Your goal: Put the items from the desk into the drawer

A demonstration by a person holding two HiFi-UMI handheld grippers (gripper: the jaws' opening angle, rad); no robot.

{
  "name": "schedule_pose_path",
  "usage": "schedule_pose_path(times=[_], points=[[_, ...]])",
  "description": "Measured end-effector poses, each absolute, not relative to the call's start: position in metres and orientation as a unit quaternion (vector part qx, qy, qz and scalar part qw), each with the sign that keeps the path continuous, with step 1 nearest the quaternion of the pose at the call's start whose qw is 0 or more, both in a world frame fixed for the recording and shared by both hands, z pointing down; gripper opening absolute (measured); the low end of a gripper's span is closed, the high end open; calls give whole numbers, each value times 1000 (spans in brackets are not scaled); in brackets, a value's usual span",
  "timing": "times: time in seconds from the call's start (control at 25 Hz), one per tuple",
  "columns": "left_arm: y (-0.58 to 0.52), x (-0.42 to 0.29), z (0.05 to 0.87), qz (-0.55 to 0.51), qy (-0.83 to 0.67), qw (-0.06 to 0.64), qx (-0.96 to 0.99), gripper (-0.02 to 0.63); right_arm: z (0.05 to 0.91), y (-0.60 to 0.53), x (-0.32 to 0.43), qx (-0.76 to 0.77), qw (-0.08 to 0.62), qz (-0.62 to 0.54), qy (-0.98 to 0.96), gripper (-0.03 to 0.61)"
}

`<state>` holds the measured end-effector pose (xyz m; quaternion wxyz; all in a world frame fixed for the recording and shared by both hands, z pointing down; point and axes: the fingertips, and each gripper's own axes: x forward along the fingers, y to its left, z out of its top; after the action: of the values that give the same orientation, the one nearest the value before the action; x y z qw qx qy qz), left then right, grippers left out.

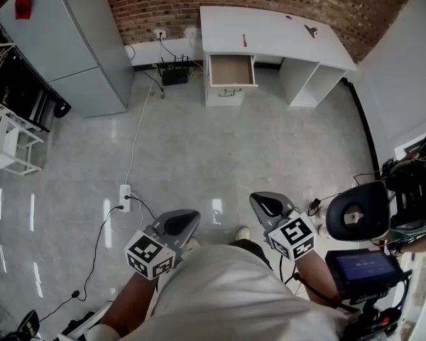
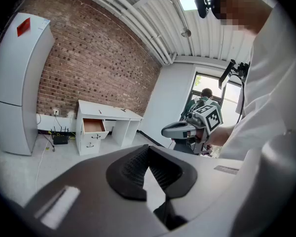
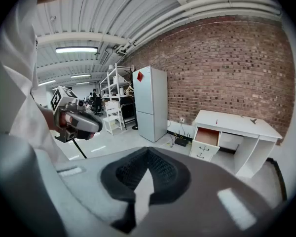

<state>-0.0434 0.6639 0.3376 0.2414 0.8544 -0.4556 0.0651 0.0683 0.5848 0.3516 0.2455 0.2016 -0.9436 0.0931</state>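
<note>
Overhead, the left gripper [image 1: 182,223] and right gripper [image 1: 269,205] are held low over the floor [image 1: 199,155], well apart from the desk [image 1: 277,27] — a red item [image 1: 244,40] and a dark item [image 1: 311,30] are seen on its top, with the drawer [image 1: 231,70] open below. Left gripper view: jaws are closed together, nothing gripped. Right gripper view: jaws are likewise met at the tips, empty — desk far across the room.
</note>
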Motion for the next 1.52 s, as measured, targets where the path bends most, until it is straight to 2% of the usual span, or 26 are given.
schedule_pose_path(times=[0.44,0.68,1.08,1.52], points=[[631,-76,369,75,-432,264,859,7,367,550,48,227,256,115,-933,2],[510,-62,369,68,-435,261,859,8,369,435,51,218,248,101,-938,2],[311,-7,357,72,-442,234,863,46,380,263,113,239,228,95,-939,34],[139,-30,393,85,-424,256,864,60,406,133,95,273,239,125,-923,48]])
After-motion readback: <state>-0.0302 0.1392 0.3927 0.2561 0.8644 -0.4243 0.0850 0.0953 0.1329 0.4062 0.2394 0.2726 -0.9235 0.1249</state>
